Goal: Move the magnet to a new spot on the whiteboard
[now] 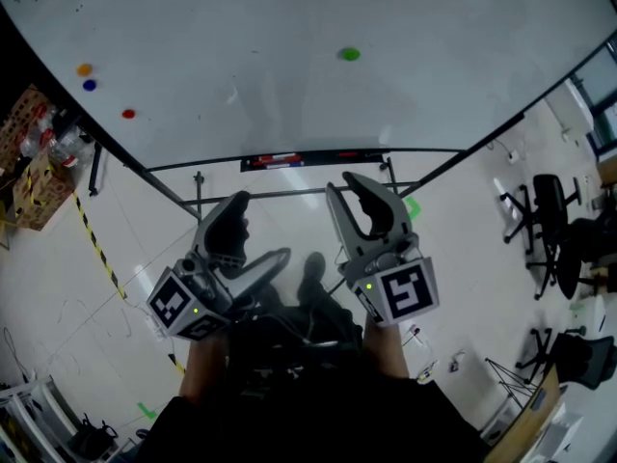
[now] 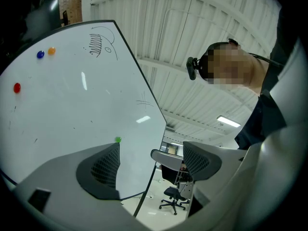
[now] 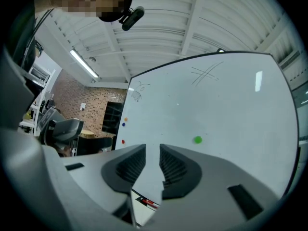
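Note:
A small green magnet (image 1: pixel 350 54) sticks to the whiteboard (image 1: pixel 241 27) right of its middle. It also shows in the left gripper view as the green magnet (image 2: pixel 118 139) and in the right gripper view as the green magnet (image 3: pixel 198 139). Both grippers hang well below the board, away from it. My left gripper (image 1: pixel 253 244) stands wide open with nothing between its jaws (image 2: pixel 151 160). My right gripper (image 1: pixel 352 193) has only a narrow gap between its jaws (image 3: pixel 152 160), and that gap holds nothing.
Red (image 1: pixel 128 114), blue (image 1: pixel 90 85) and orange (image 1: pixel 85 68) magnets sit at the board's left. A marker tray (image 1: pixel 299 159) runs along its lower edge on a metal stand. Cardboard boxes (image 1: pixel 29 162) stand left, office chairs (image 1: pixel 554 220) right.

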